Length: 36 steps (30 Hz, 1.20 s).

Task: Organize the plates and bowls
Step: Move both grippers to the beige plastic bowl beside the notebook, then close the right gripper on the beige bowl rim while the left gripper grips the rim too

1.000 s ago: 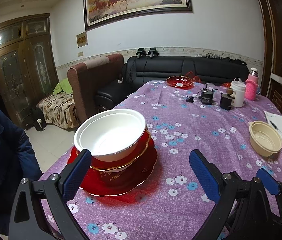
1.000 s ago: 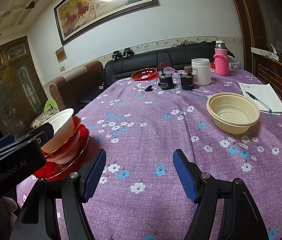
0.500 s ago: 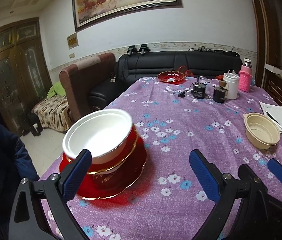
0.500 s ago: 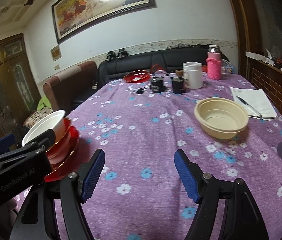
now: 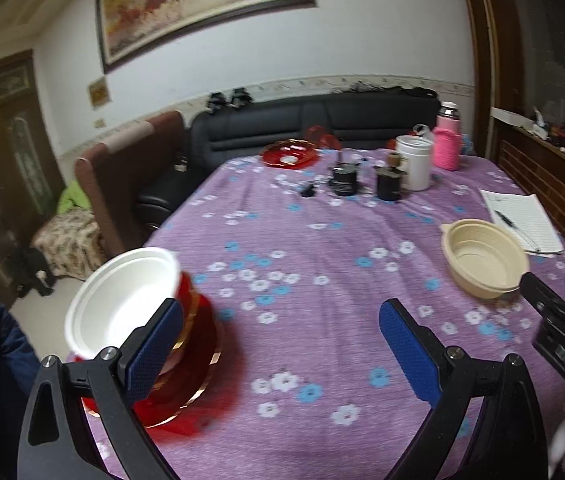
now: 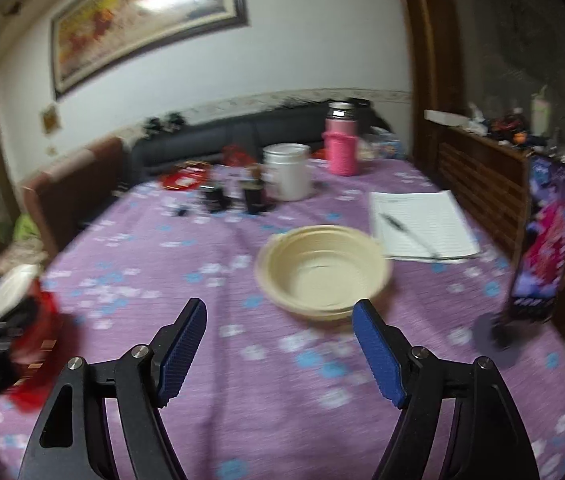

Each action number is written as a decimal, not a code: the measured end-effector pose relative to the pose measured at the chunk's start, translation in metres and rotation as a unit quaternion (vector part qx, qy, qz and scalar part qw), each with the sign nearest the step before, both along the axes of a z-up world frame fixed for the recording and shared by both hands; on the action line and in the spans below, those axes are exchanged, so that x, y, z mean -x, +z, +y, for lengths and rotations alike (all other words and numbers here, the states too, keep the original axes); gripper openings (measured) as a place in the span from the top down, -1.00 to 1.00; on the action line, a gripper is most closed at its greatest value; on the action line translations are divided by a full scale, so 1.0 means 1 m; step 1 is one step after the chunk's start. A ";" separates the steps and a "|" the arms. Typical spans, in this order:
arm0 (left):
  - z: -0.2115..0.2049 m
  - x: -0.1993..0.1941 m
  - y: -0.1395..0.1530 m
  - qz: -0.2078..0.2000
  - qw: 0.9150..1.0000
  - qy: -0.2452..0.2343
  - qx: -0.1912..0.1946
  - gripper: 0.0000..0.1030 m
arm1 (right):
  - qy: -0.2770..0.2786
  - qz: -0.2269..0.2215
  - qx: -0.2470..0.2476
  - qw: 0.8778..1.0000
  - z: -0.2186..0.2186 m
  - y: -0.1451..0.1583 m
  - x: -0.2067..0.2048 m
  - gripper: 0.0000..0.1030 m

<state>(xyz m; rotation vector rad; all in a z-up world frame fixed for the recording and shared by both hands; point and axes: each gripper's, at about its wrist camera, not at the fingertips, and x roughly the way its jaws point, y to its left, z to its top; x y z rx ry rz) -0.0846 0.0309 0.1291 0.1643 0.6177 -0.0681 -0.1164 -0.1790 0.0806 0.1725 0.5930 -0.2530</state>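
Note:
A white bowl (image 5: 122,300) sits tilted on a stack of red plates (image 5: 194,364) at the table's near left edge; the stack also shows blurred in the right wrist view (image 6: 38,340). A cream bowl (image 5: 482,256) stands on the purple cloth at the right, and in the right wrist view (image 6: 322,272) it lies just beyond my fingertips. My left gripper (image 5: 280,344) is open and empty, its left finger in front of the stack. My right gripper (image 6: 280,340) is open and empty, facing the cream bowl.
A red dish (image 5: 290,154), two dark jars (image 5: 388,186), a white jar (image 5: 414,160) and a pink flask (image 5: 446,144) stand at the far end. A notepad with pen (image 6: 418,224) lies right of the cream bowl. A phone on a stand (image 6: 542,248) stands at the right edge.
Both grippers have swung to the right. The stack has slid to the left of both views, and the cream bowl now sits centred ahead of the right gripper. Both stay open.

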 end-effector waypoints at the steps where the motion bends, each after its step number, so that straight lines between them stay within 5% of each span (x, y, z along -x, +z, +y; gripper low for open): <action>1: -0.004 -0.004 0.001 0.004 1.000 -0.006 0.005 -0.91 | -0.009 0.009 -0.007 1.000 -0.010 -0.002 -0.006 -0.54; 8: -0.037 -0.043 0.012 0.038 0.997 -0.037 0.052 -0.91 | -0.045 0.018 -0.040 0.998 -0.056 -0.004 -0.051 -0.54; 16: -0.077 -0.069 0.009 0.051 0.995 -0.059 0.062 -0.90 | -0.038 0.006 -0.029 0.999 -0.074 -0.009 -0.087 -0.54; 26: -0.112 -0.127 -0.041 0.137 0.981 -0.058 0.124 -0.90 | -0.026 0.025 -0.055 0.998 -0.101 -0.042 -0.095 -0.49; 32: -0.132 -0.151 -0.068 0.168 0.973 -0.051 0.151 -0.90 | -0.035 0.044 -0.071 0.996 -0.114 -0.055 -0.098 -0.21; 36: -0.148 -0.157 -0.078 0.171 0.971 -0.062 0.153 -0.90 | -0.036 0.057 -0.077 0.995 -0.117 -0.062 -0.102 -0.20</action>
